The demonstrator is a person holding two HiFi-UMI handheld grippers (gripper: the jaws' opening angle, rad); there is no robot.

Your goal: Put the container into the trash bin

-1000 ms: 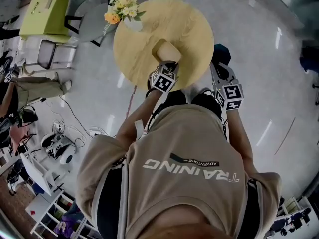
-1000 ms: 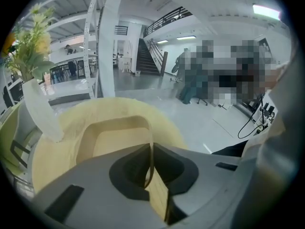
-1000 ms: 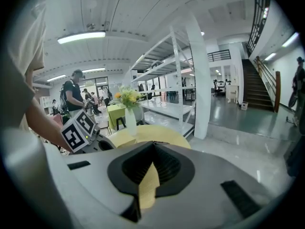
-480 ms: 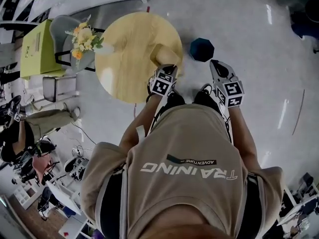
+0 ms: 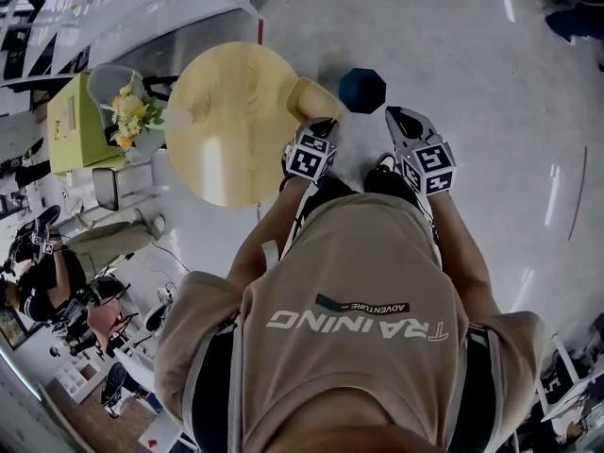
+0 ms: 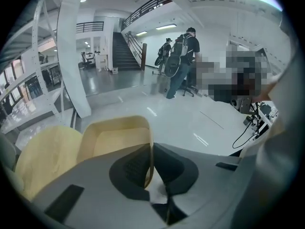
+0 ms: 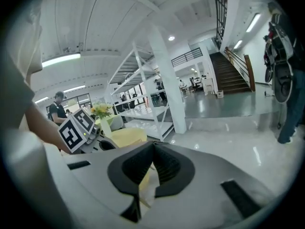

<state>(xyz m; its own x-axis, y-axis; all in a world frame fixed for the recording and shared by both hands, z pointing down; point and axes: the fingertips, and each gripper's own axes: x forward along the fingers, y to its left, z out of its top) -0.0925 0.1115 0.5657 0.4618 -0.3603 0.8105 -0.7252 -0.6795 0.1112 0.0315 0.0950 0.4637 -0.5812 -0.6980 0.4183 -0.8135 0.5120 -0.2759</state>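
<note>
Container (image 5: pixel 313 99) walls look thin, light and a little flexible, so we judge that a gentle pinch on the rim is enough. Our left gripper (image 6: pixel 151 149) clamps one side wall, and the rest of the container sticks out ahead and left of its jaws, over the round table (image 5: pixel 226 121) edge. Our right gripper (image 7: pixel 153 146) is pressed closed on nothing, held level alongside. The trash bin (image 5: pixel 362 90) stands on the floor ahead of both.

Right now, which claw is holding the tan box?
The left claw: its jaws pinch the container by its wall. The right claw is shut, empty.
</note>
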